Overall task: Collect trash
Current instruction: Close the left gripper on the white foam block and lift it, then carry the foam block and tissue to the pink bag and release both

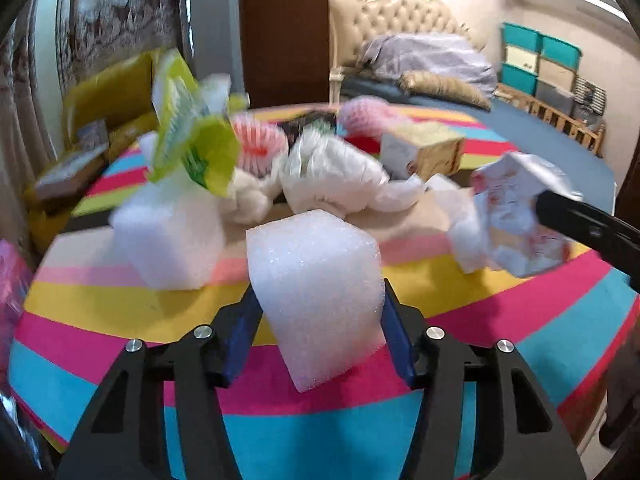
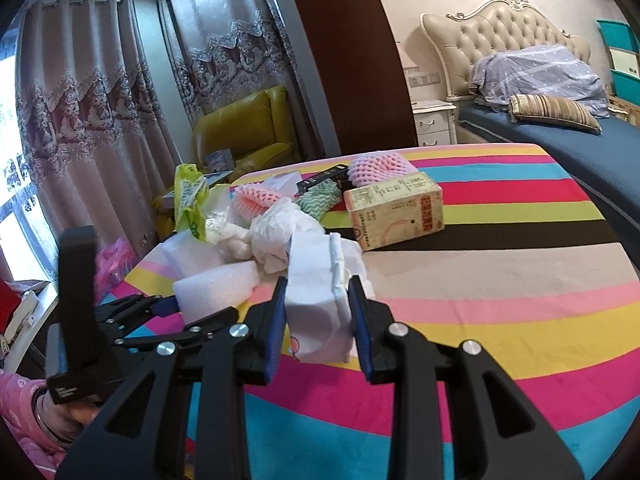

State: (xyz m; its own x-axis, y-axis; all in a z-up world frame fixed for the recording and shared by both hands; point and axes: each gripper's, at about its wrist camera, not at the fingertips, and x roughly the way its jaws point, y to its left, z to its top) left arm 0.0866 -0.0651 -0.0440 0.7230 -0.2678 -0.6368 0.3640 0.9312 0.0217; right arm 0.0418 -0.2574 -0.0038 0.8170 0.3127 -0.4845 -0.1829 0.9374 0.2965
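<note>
The foam block [image 1: 316, 292] between the jaws of the left claw [image 1: 320, 340] looks very light and springy, so it should need only a gentle squeeze; too hard a pinch would likely dent it, and its smooth sides may slip if held by a corner. The flat side faces, where the blue pads [image 1: 240, 332] now meet it, seem the best place to hold. The left claw is clenched on this block, which sits low over the striped table [image 1: 100, 304], tilted, its lower corner near or on the cloth; I cannot tell if it touches. It is white, chunky, with a fine sparkling grain and rounded edges.

The right claw [image 2: 318, 320] grasps a crumpled white paper wad [image 2: 316, 304], soft and weightless by the look of it, easy to crush, safe to grip anywhere. It carries faint red print.

More trash lies heaped mid-table: a second foam block [image 1: 168, 240], a white plastic bag [image 1: 332, 176], a green wrapper [image 1: 196, 148], pink foam netting [image 2: 256, 196] and a carton [image 2: 396, 212]. All look light; the carton is the stiffest.
</note>
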